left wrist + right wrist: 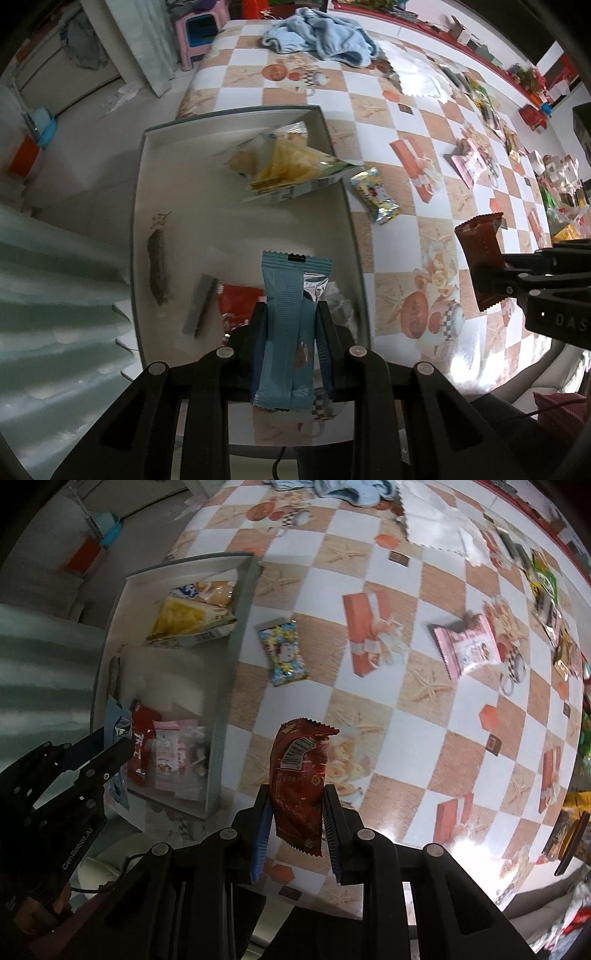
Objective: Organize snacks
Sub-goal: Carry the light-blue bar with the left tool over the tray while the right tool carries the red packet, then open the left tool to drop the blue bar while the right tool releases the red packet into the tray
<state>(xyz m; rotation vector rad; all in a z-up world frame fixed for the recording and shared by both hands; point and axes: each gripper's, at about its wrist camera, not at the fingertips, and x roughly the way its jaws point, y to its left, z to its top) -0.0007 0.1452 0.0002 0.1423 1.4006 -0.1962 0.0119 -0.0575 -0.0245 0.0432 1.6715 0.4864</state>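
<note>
Snacks: ribbed blue wrapper [286, 325] between left fingers [258, 325], crinkled red foil packet [299, 782] between right fingers [332, 812].

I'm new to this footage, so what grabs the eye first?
Each gripper clamps a snack: the left gripper holds a light blue wrapped bar over the white box, and the right gripper holds a red foil packet above the checkered tablecloth.
</note>
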